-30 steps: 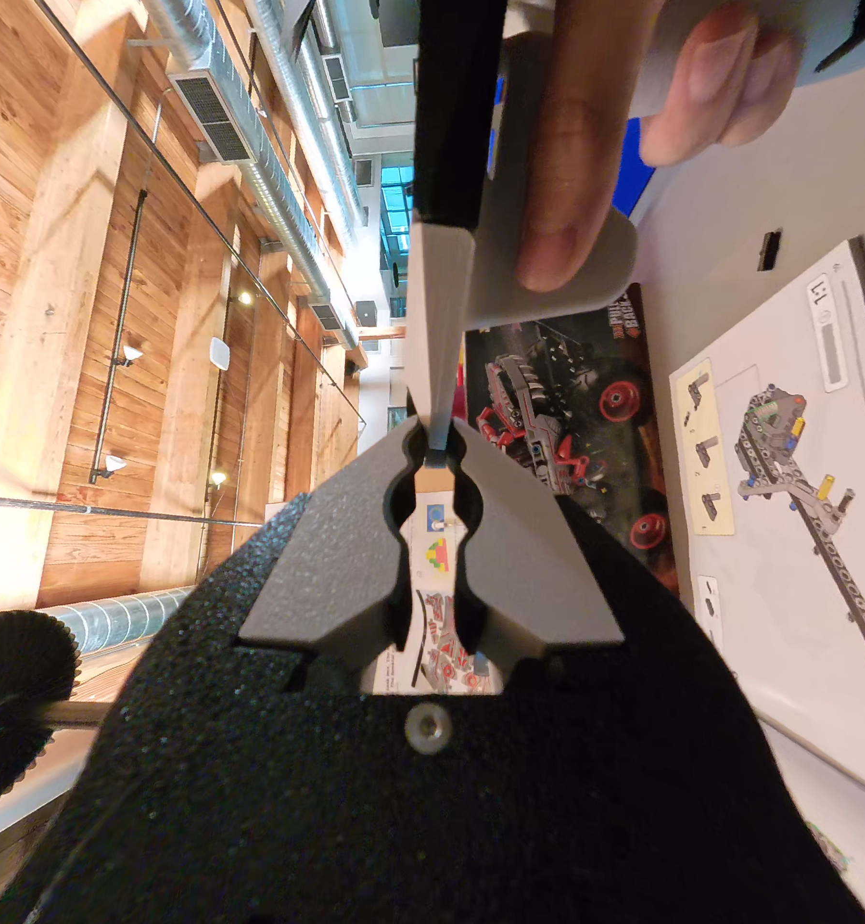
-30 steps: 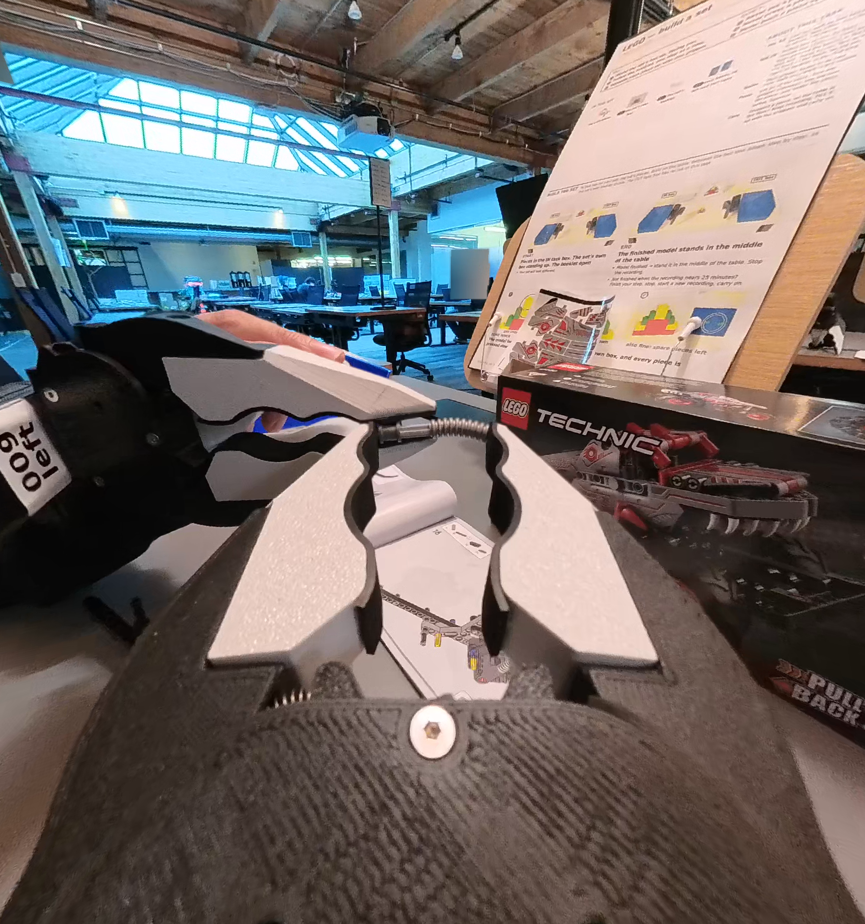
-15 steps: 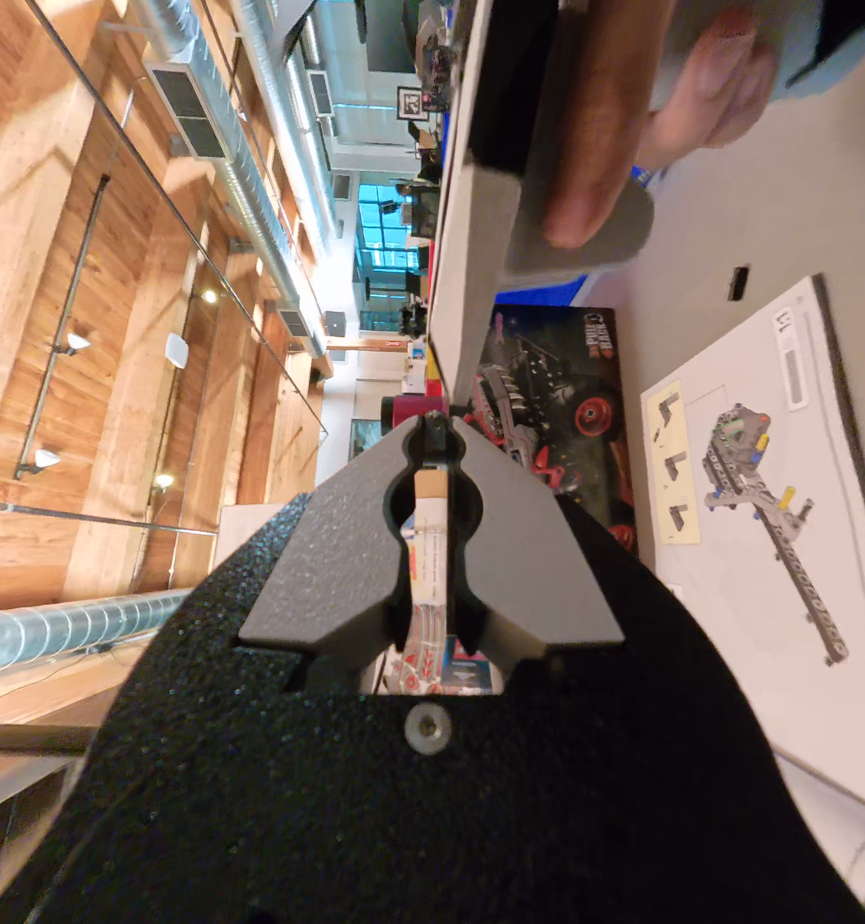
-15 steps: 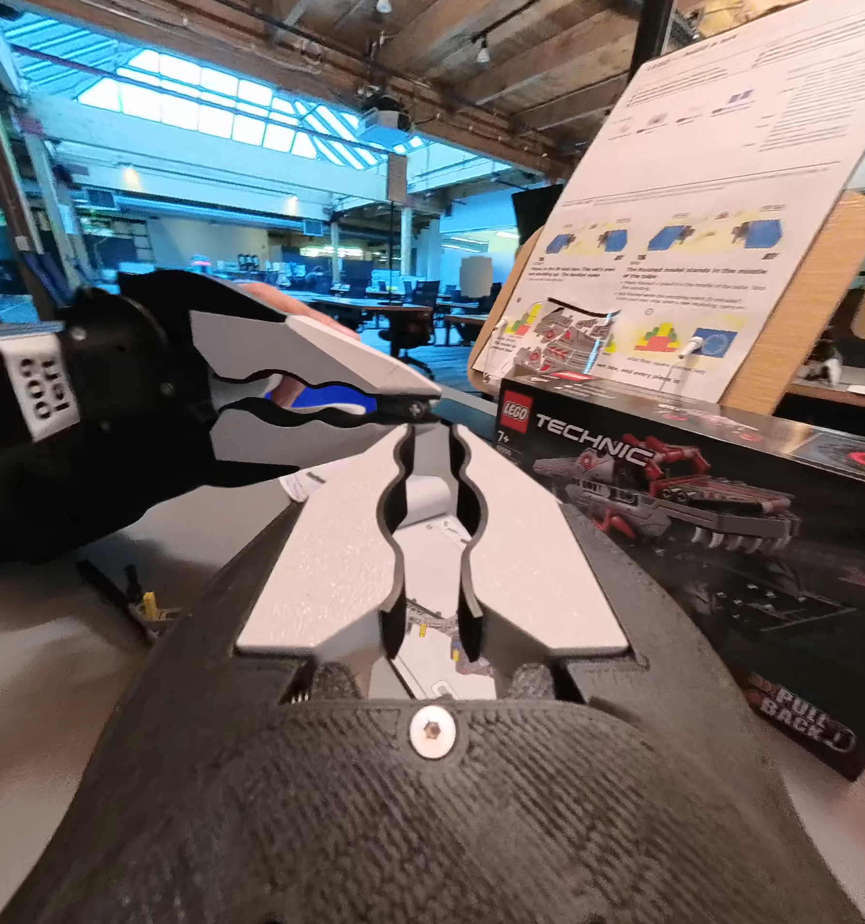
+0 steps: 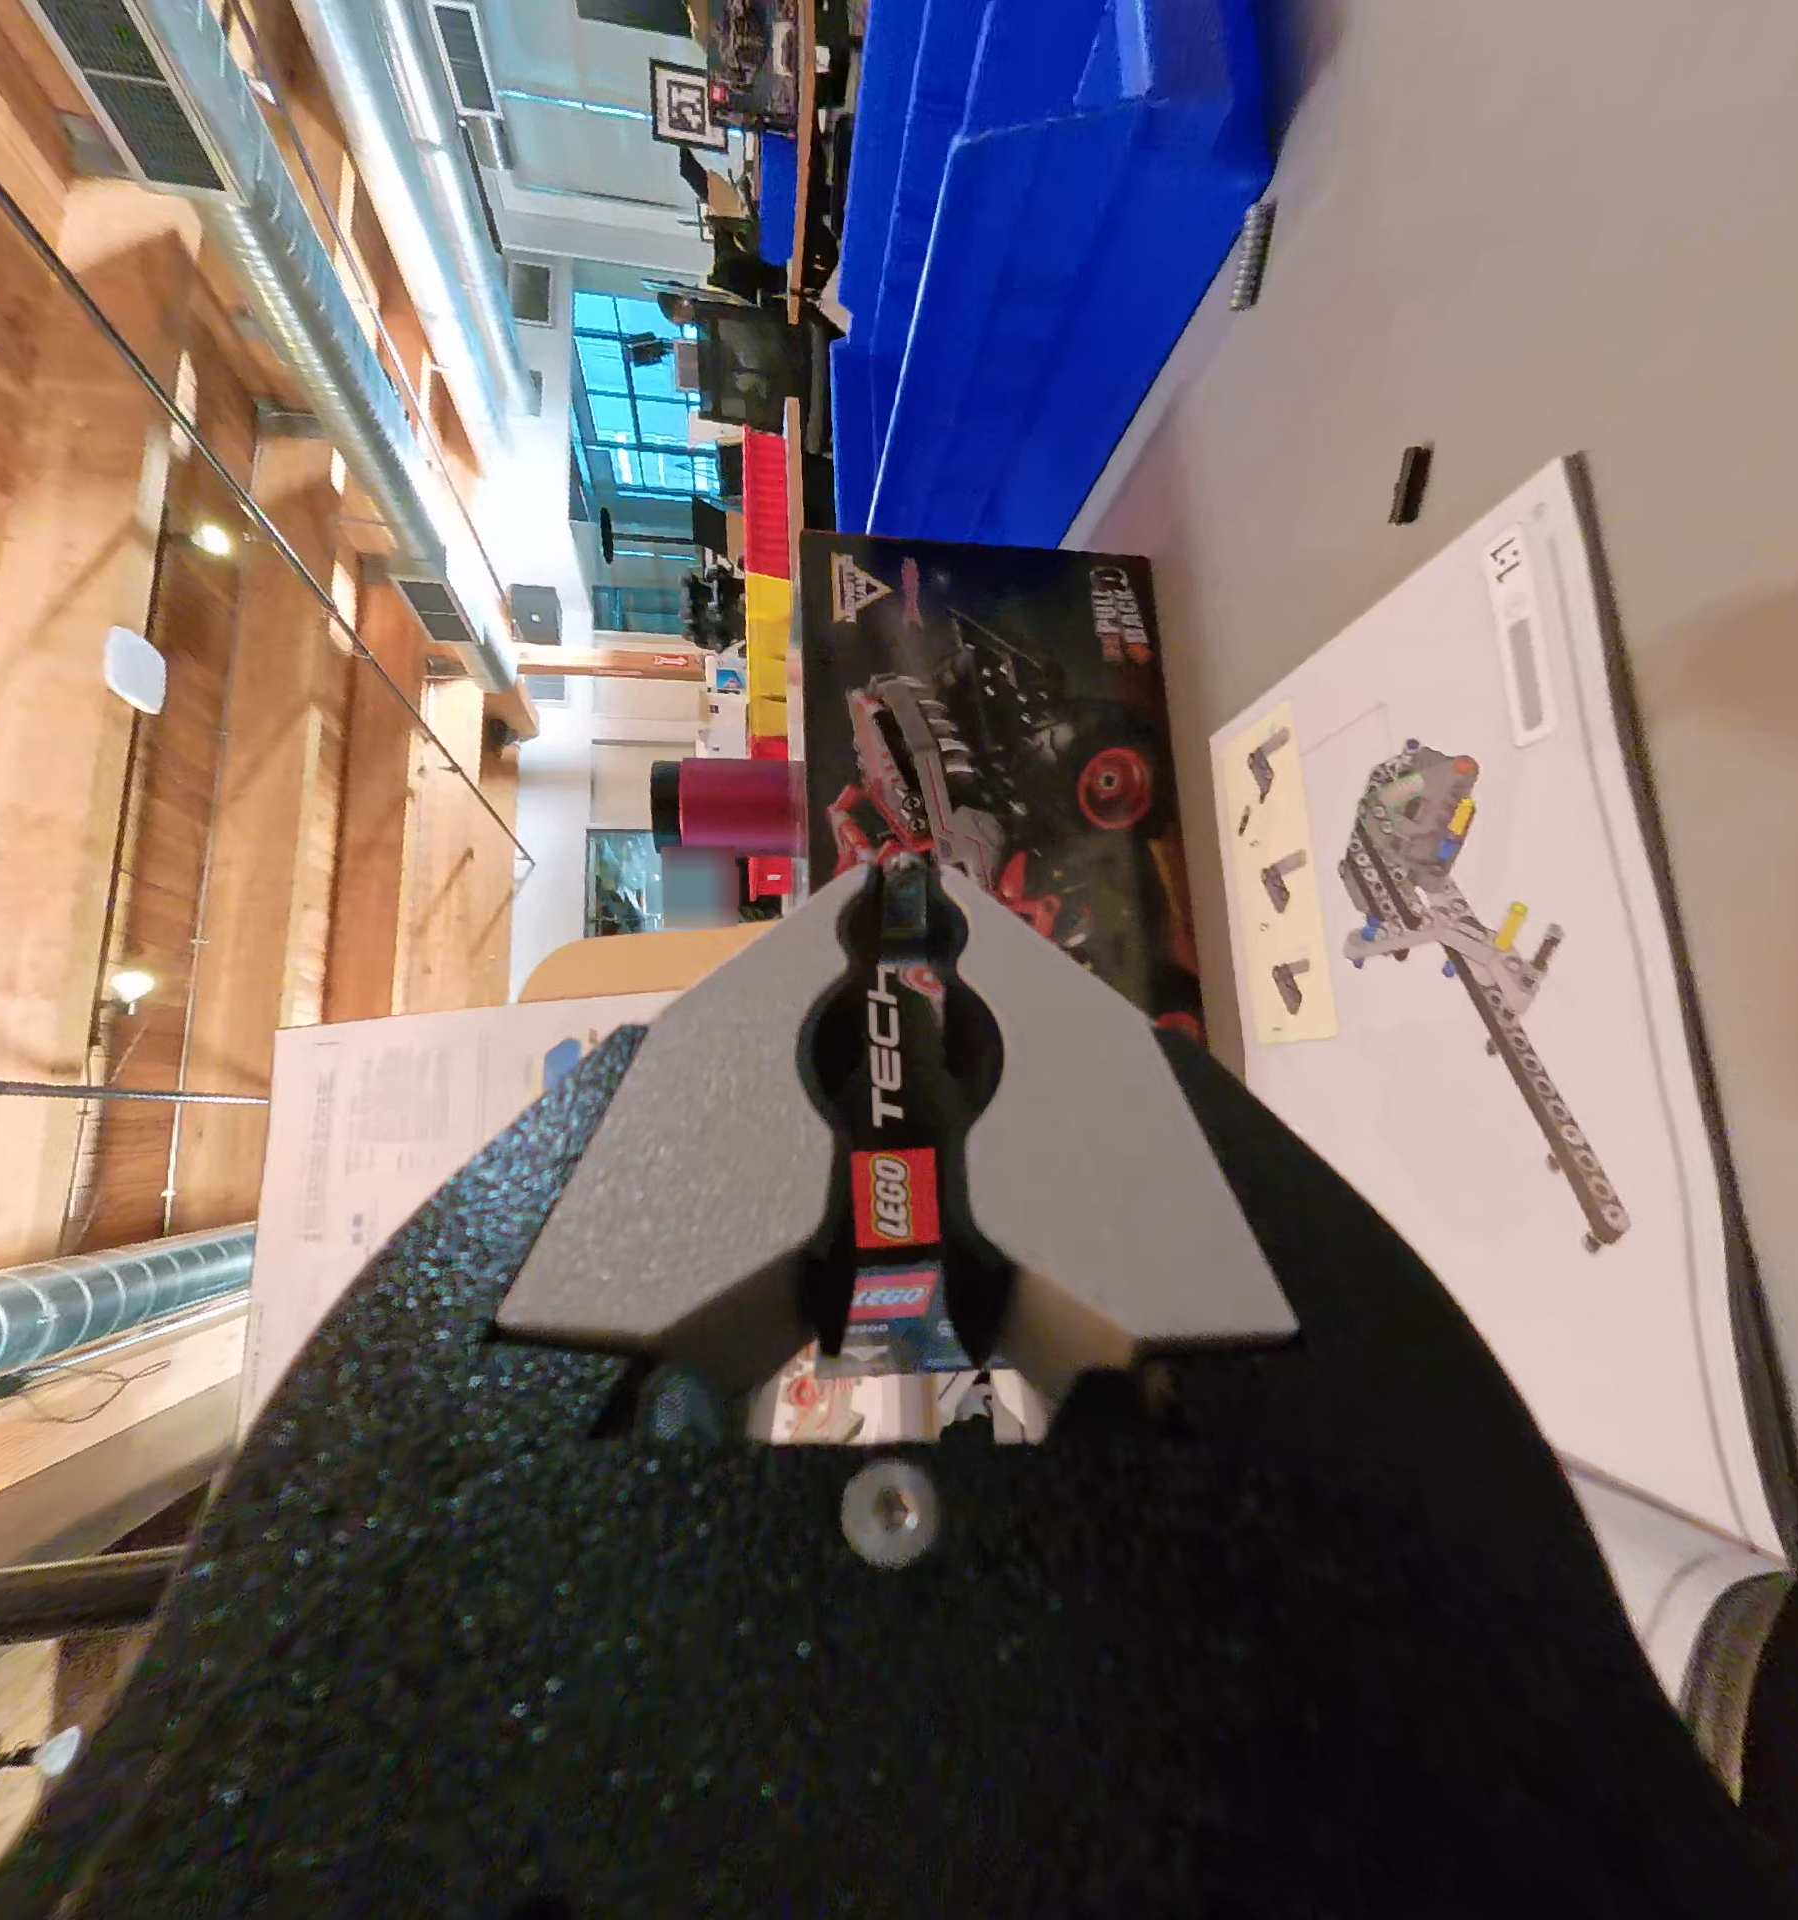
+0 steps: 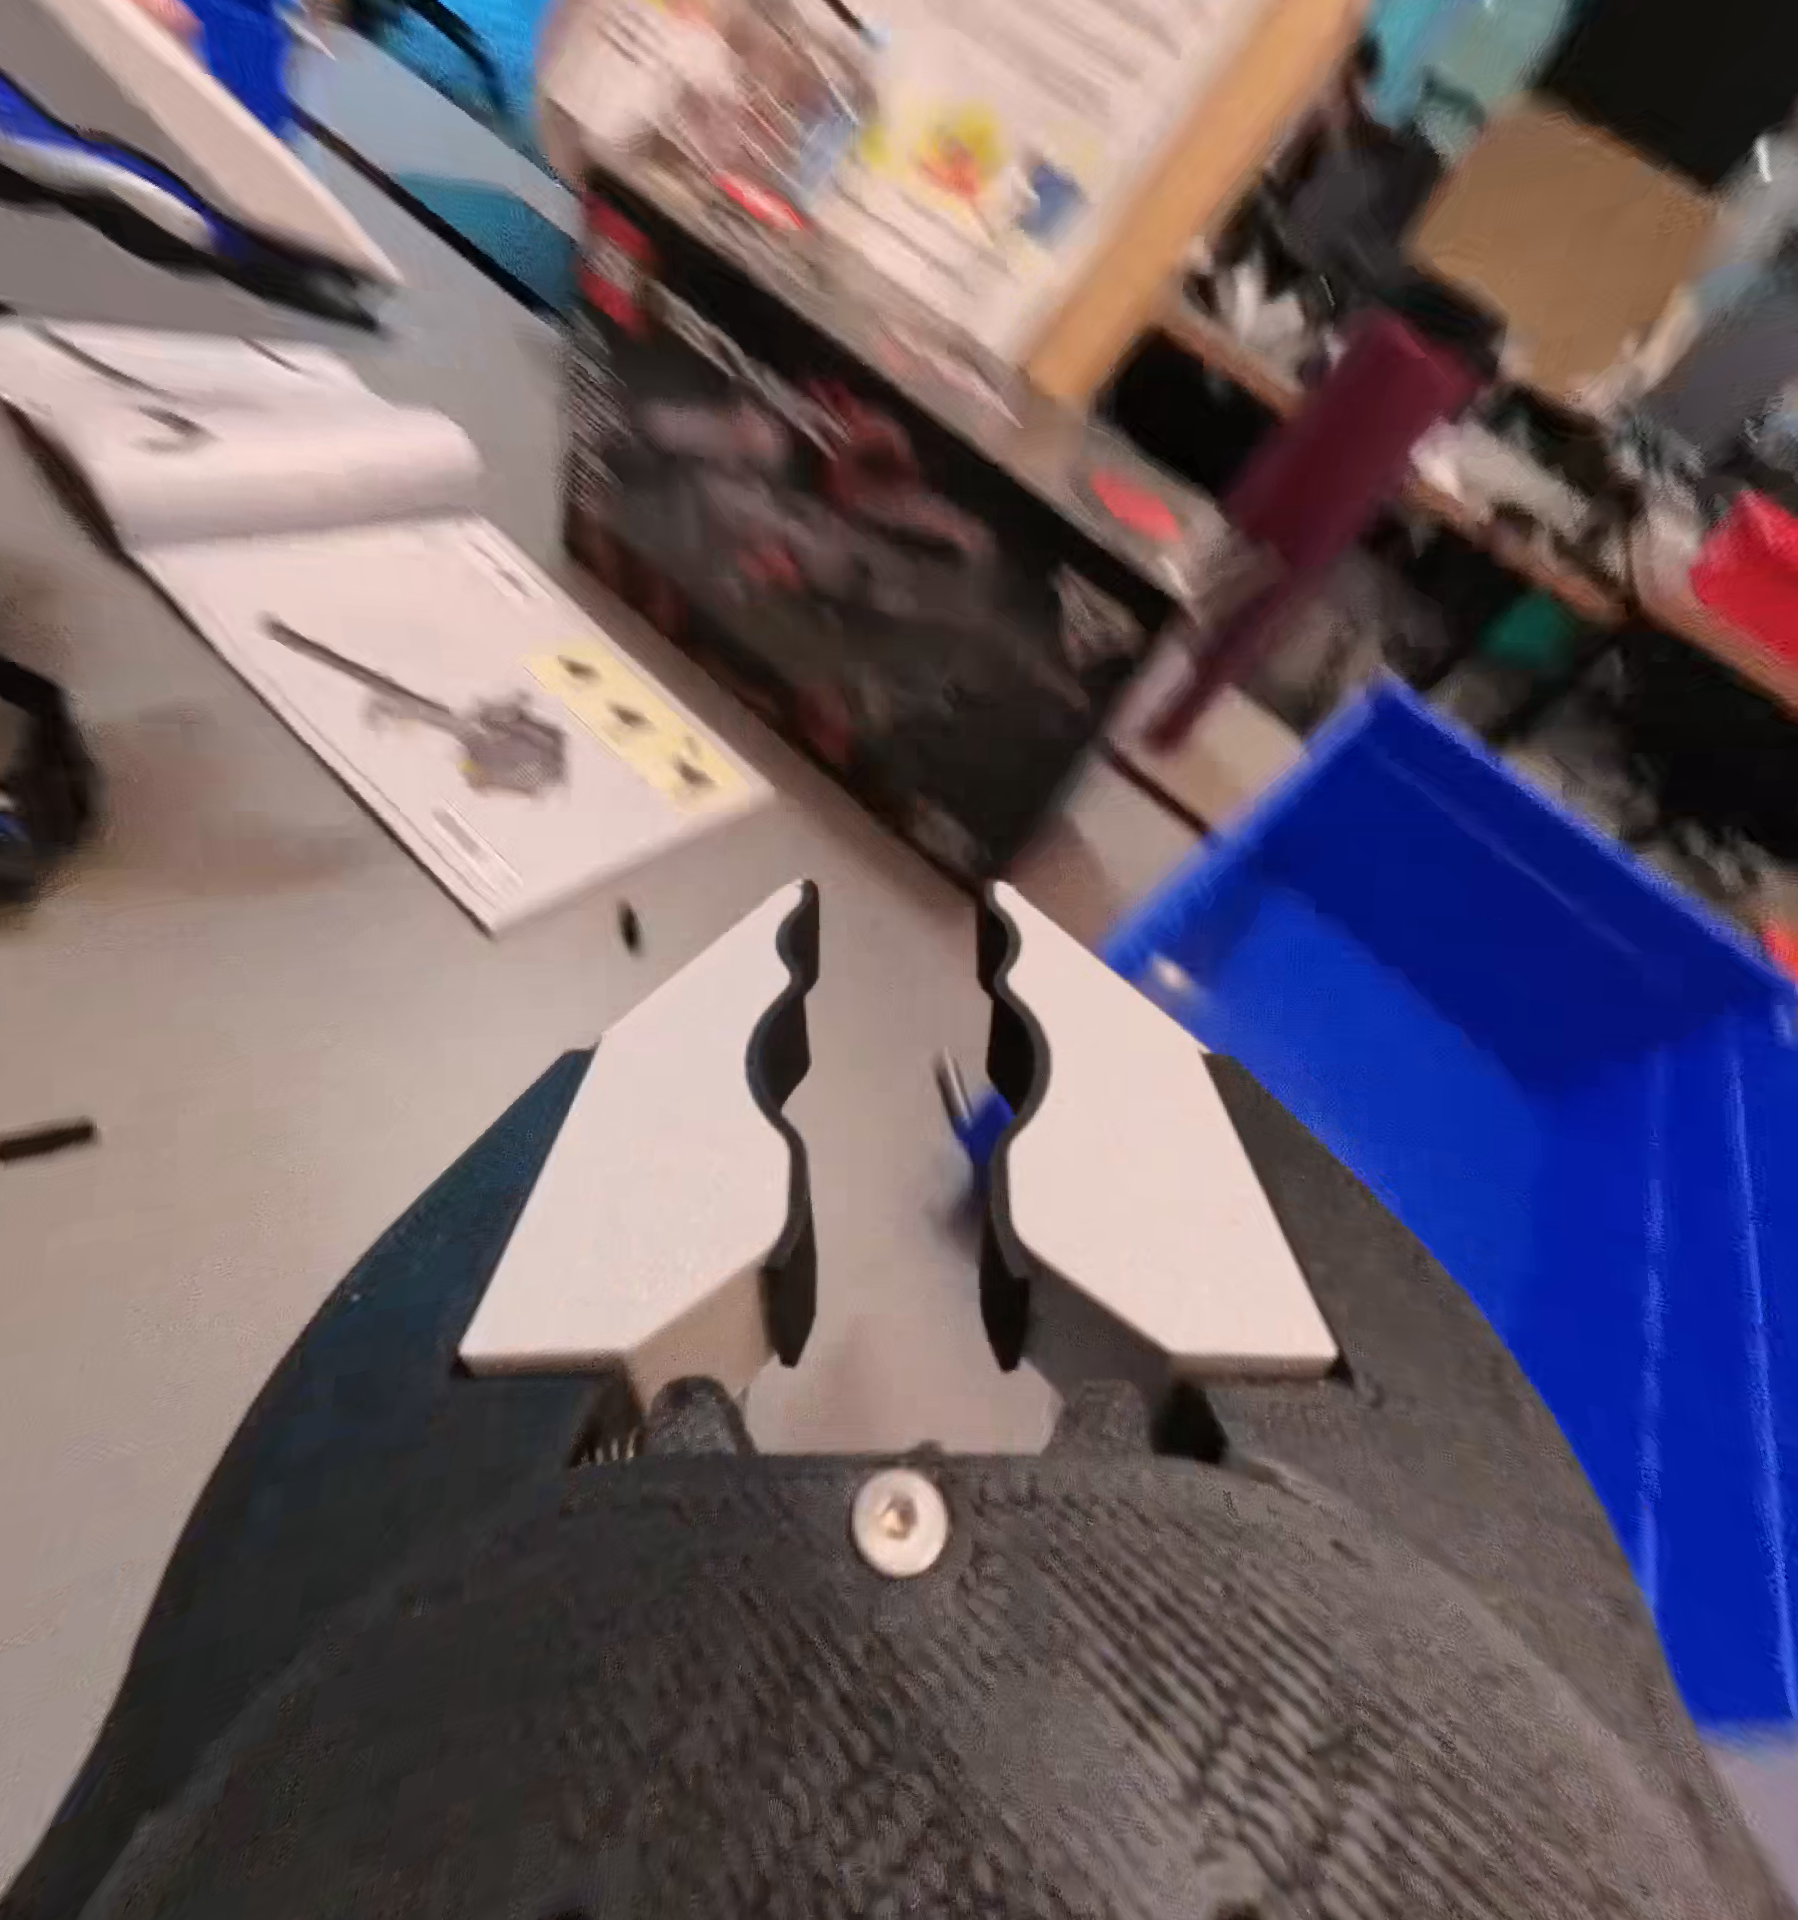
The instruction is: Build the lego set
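Note:
My left gripper (image 5: 900, 894) is shut, held on its side above the table and facing the Lego box (image 5: 988, 769). A small dark bit shows at its tips; I cannot tell what it is. My right gripper (image 6: 895, 904) is open and empty, low over the grey table. A small blue and grey piece (image 6: 968, 1112) lies on the table between its fingers. The open instruction booklet (image 5: 1446, 935) lies flat, and it also shows in the right wrist view (image 6: 459, 675). A metal spring (image 5: 1250, 255) lies on the table beside the blue bin (image 5: 1030, 260). The right wrist view is blurred.
The blue bin (image 6: 1497, 1091) stands right of my right gripper, the Lego box (image 6: 822, 582) behind it. Small black pieces (image 6: 43, 1140) lie loose on the table, one (image 5: 1409, 483) by the booklet. A paper board (image 5: 407, 1091) leans behind the box. The left gripper (image 6: 147, 208) shows top left. My right fingertips sit around 20 centimeters from my left ones.
My right gripper has left the left gripper's tips, swung right and down toward the table by the blue bin, and opened wider. It no longer shows in the left wrist view.

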`<state>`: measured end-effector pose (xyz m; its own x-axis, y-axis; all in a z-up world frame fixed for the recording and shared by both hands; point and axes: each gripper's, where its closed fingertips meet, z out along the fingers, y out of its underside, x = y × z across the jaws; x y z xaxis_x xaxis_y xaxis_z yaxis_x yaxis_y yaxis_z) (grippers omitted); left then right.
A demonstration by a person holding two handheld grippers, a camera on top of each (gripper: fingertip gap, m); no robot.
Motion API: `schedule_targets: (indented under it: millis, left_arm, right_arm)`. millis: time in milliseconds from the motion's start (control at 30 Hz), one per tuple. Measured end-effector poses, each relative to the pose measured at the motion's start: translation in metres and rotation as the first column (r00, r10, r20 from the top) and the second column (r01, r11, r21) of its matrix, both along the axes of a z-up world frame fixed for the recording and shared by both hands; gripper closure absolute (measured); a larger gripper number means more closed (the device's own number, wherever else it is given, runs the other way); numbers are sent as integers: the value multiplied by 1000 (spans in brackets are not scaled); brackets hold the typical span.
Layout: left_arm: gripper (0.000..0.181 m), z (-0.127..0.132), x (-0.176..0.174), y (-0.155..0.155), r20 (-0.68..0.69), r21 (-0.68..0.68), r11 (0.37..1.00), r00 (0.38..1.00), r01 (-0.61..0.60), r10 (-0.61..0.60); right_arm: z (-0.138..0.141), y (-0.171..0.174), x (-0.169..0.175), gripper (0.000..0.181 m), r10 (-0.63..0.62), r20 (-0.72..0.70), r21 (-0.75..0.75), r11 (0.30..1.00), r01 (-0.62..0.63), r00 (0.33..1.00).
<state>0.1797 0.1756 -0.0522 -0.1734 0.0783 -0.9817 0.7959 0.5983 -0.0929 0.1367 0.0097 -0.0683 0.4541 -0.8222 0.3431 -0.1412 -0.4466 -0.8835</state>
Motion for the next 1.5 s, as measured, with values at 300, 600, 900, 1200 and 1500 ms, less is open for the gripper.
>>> schedule_targets:
  millis: [300,600,900,1200,1500]
  left_arm:
    - [177,-23,4,1,-143,75,997,990,-2,13]
    - [177,-24,15,18,-249,90,996,968,-19,41]
    - [177,-7,20,31,-403,-33,999,915,5,-18]
    - [177,-2,21,39,-479,-85,996,875,34,-71]
    - [176,1,14,42,-526,-104,992,842,78,-121]
  right_arm:
    - [-50,-20,10,166,-112,-150,-130,987,93,982]
    - [-86,-12,36,143,-311,-281,-584,806,96,908]
    - [-85,-23,21,164,-284,-825,-449,854,-263,489]
    - [-78,2,40,181,-347,-684,-576,797,-183,642]
    - [-103,-25,46,178,-422,-631,-688,692,-218,651]
